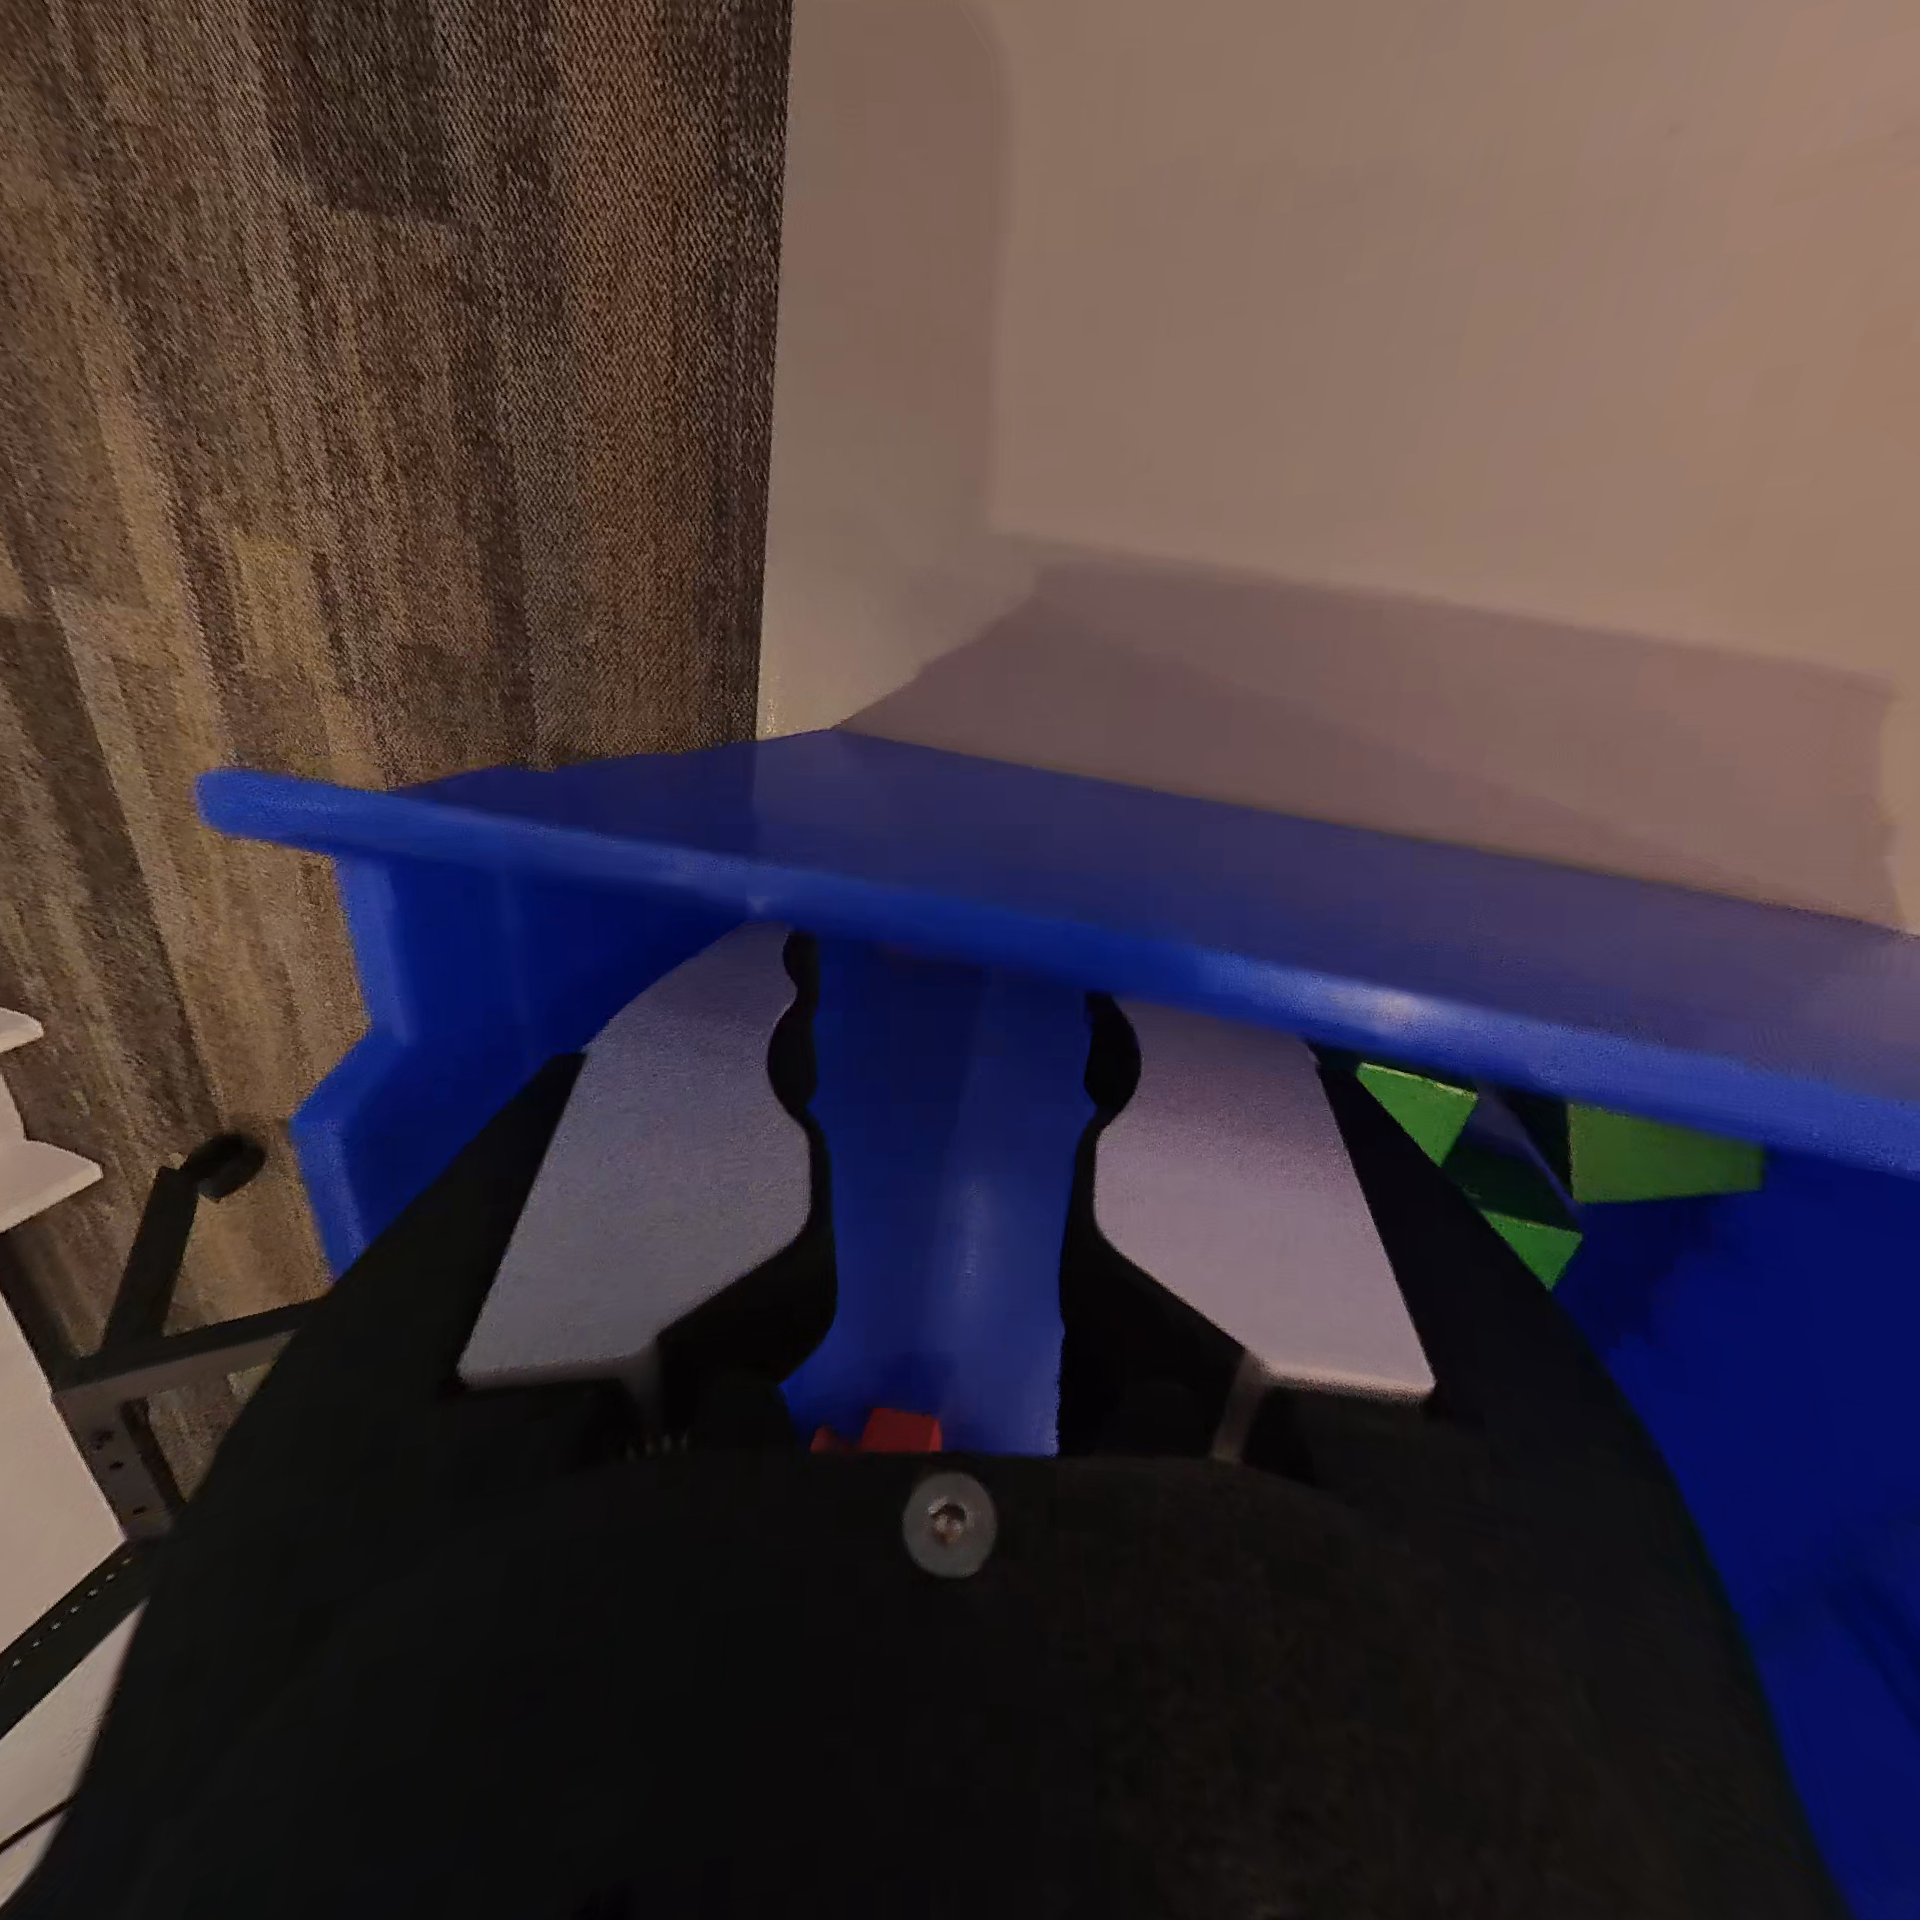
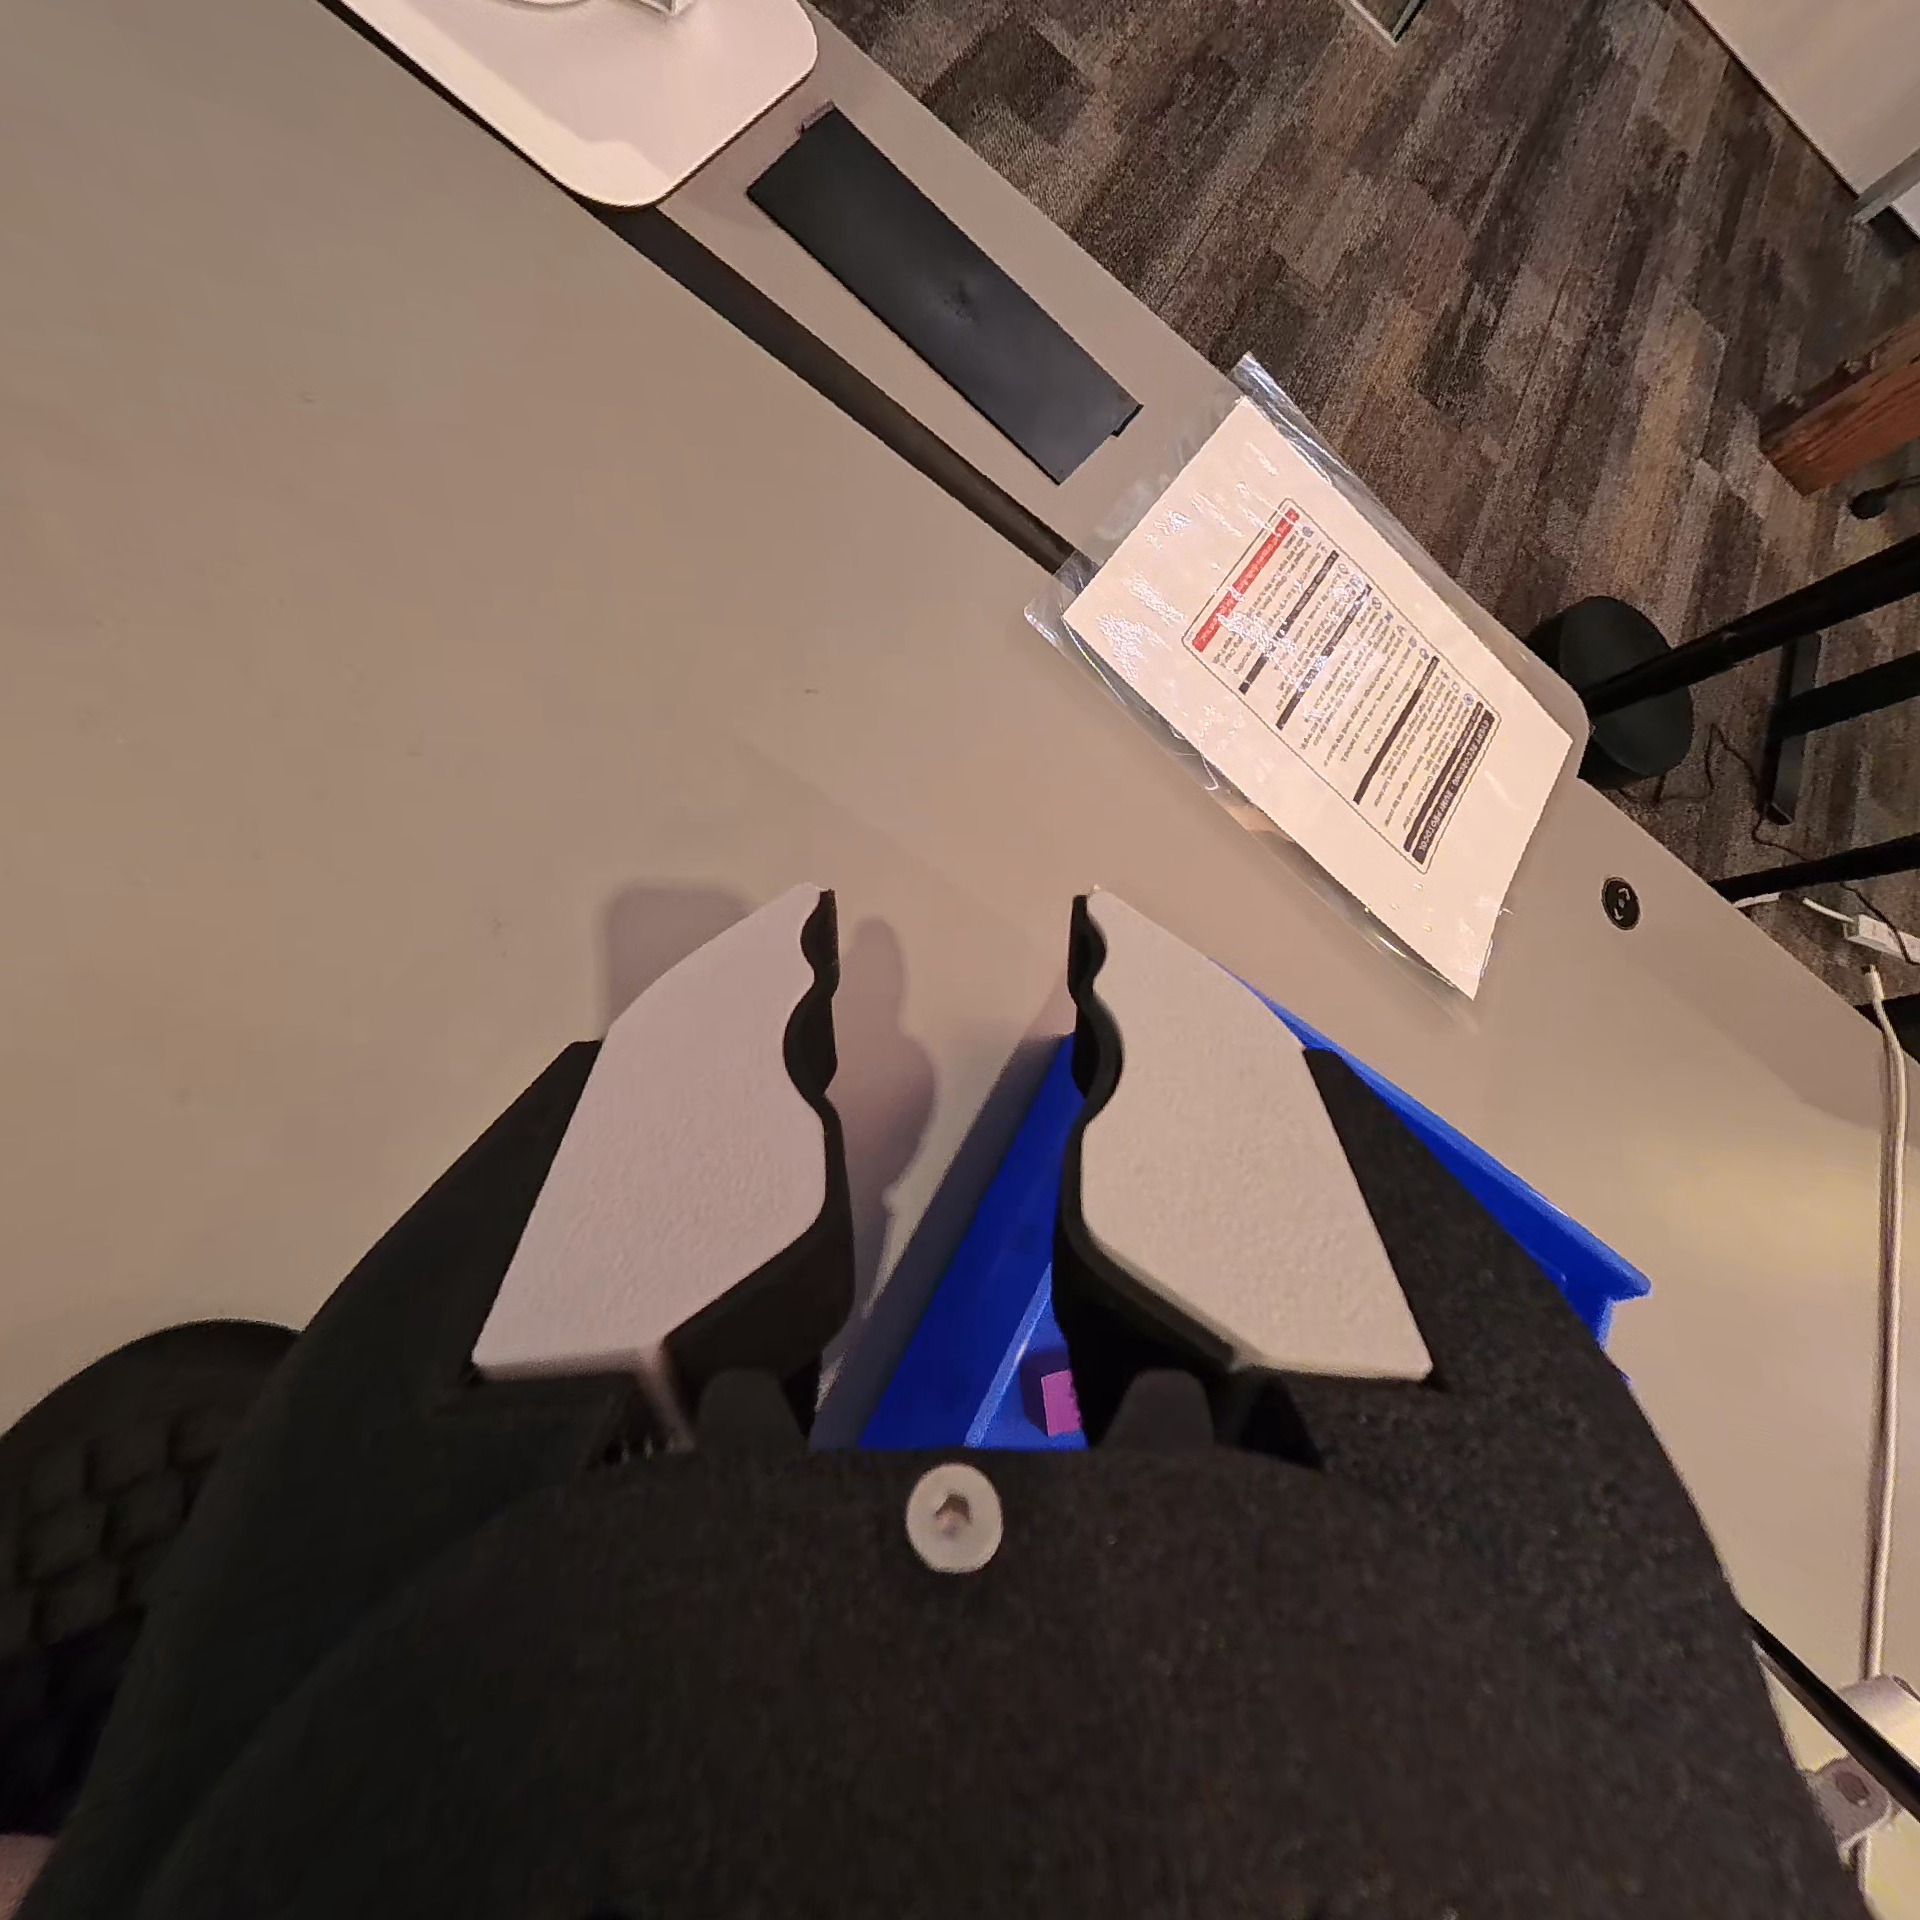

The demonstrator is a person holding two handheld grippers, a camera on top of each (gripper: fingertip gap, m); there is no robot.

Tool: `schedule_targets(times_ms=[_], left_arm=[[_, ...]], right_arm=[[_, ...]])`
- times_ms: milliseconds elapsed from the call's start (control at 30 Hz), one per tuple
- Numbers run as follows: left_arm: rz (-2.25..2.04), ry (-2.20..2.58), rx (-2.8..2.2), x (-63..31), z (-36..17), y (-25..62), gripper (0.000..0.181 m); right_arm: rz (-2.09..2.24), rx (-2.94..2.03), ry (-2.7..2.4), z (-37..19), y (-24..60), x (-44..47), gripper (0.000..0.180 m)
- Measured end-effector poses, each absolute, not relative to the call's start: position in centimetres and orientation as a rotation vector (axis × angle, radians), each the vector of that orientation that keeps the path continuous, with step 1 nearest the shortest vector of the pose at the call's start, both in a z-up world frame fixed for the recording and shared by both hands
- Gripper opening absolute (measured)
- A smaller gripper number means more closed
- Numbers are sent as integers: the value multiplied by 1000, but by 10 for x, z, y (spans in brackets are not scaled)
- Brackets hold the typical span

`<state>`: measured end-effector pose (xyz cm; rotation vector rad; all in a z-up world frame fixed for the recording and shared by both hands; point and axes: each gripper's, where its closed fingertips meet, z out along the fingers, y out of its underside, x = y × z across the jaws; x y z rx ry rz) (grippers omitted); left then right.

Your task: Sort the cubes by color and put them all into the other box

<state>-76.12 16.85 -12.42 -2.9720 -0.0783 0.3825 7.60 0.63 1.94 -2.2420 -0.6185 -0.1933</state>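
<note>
In the left wrist view a blue plastic box (image 1: pixel 1039 862) fills the middle, its rim running across the picture. My left gripper (image 1: pixel 951 977) is open and empty, its fingers reaching down inside the box. Green cubes (image 1: pixel 1652 1158) lie in the box to the right of the fingers. A red cube (image 1: pixel 904 1432) shows low between the fingers, near the gripper's base. In the right wrist view my right gripper (image 2: pixel 951 925) is open and empty above the white table (image 2: pixel 416 623). A blue box (image 2: pixel 997 1278) lies under its right finger, with a purple cube (image 2: pixel 1060 1397) inside.
A printed sheet in a clear sleeve (image 2: pixel 1320 696) lies near the table's far edge, beside a black cable hatch (image 2: pixel 935 301). A white board (image 2: pixel 603 83) sits at the top left. Carpet (image 1: pixel 364 416) lies left of the table edge. A white cable (image 2: pixel 1886 1299) hangs at the right.
</note>
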Motion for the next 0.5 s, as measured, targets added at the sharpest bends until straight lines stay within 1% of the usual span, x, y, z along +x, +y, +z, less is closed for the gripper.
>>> schedule_targets(times_ms=[100,267,400,500], left_arm=[[333,-131,-2980,-763,-134,169,44],[240,-161,-2950,-761,-137,173,23],[216,-110,-2954,-759,-135,165,23],[240,2,-2869,-757,-115,161,23]], right_arm=[[-189,-2233,-608,22,5,78,42],[-182,-2236,-614,21,6,79,40],[-168,-2242,-634,18,4,77,39],[-165,-2221,-640,23,3,75,38]])
